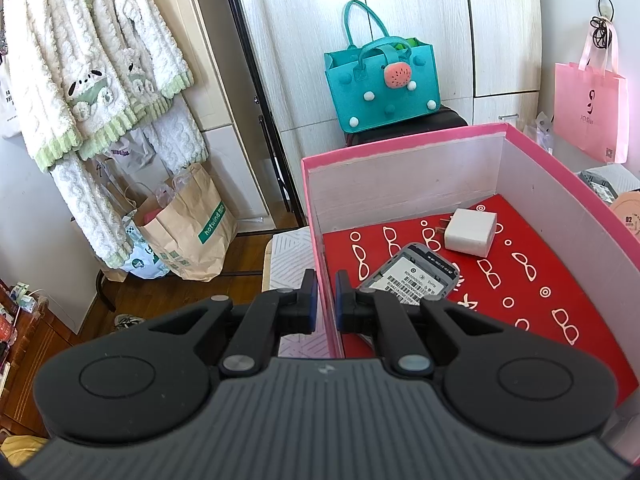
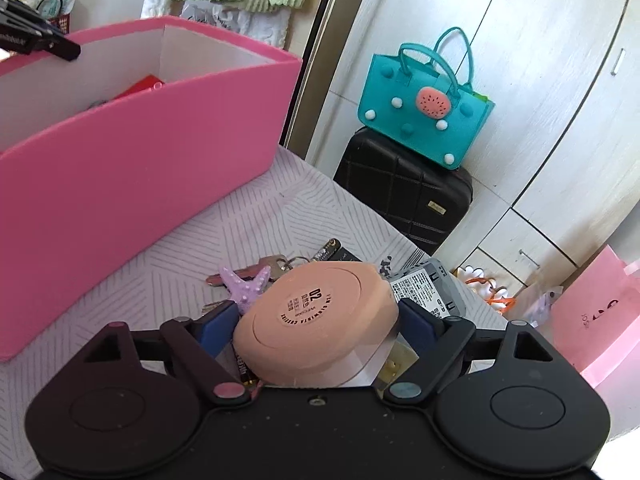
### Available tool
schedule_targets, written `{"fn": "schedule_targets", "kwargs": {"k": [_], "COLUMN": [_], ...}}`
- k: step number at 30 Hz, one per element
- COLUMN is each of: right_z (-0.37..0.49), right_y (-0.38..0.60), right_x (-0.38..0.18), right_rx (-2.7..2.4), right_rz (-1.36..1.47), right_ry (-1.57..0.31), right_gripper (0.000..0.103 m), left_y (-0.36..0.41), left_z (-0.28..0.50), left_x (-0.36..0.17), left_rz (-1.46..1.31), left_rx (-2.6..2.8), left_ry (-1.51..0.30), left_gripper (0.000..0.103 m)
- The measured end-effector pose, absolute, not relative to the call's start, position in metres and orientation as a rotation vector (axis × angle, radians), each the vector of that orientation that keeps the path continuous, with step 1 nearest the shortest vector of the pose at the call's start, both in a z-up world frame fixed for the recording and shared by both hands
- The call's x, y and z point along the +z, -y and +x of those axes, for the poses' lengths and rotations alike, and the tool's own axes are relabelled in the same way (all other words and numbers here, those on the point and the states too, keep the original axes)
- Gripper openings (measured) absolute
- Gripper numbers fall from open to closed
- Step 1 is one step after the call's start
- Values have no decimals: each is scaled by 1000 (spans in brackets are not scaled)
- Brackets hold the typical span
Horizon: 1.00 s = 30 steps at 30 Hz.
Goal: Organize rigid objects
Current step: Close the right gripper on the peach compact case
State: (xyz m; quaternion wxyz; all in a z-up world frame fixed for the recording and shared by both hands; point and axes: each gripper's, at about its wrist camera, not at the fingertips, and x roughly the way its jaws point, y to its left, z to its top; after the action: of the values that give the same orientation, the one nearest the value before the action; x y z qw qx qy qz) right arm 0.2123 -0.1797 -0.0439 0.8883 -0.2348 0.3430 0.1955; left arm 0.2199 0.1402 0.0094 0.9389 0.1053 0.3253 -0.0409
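My left gripper (image 1: 327, 294) is shut on the near left wall of the pink box (image 1: 400, 142), one pad on each side of it. On the box's red lining lie a white charger plug (image 1: 470, 232) and a grey device with a barcode label (image 1: 412, 276). My right gripper (image 2: 316, 324) stands open and wide around a round peach compact (image 2: 316, 320), which lies tilted between the blue pads. The compact rests on a pile holding a purple starfish (image 2: 246, 284), keys (image 2: 272, 266), a battery (image 2: 244, 368) and another grey labelled device (image 2: 432, 284). The pink box (image 2: 140, 152) stands to the left of the pile.
The pile sits on a patterned tabletop (image 2: 240, 216) whose far edge runs close behind it. Beyond stand a black suitcase (image 2: 400, 192) with a teal bag (image 2: 420, 116) on top, wardrobe doors, and a pink tote (image 1: 588, 112). Paper bags (image 1: 188, 232) stand on the floor at the left.
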Motion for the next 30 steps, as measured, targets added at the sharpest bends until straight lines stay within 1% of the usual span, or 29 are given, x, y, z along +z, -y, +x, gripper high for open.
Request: {"fn": "schedule_targets", "kwargs": {"k": [8,17,26,30], "right_z": [197,192,200,198], "right_y": [186,193,202,200], "right_x": [-19,0,8,17], "right_rx": [397,402,446,461], "right_rz": [-435,-298,-93,-78], "right_ry": [-669,-659,-733,-732], "right_gripper": [89,89,89,89], "left_y": [-138,-138,-138,-141], "left_z": [218,218,217,219], "left_x": [6,9,12,12], "left_rz": [234,228,223,204], "left_rx": [-66,-57,-57,-71], "left_ry": [-667,-656,-647,-668], "left_gripper": [7,7,7,7]}}
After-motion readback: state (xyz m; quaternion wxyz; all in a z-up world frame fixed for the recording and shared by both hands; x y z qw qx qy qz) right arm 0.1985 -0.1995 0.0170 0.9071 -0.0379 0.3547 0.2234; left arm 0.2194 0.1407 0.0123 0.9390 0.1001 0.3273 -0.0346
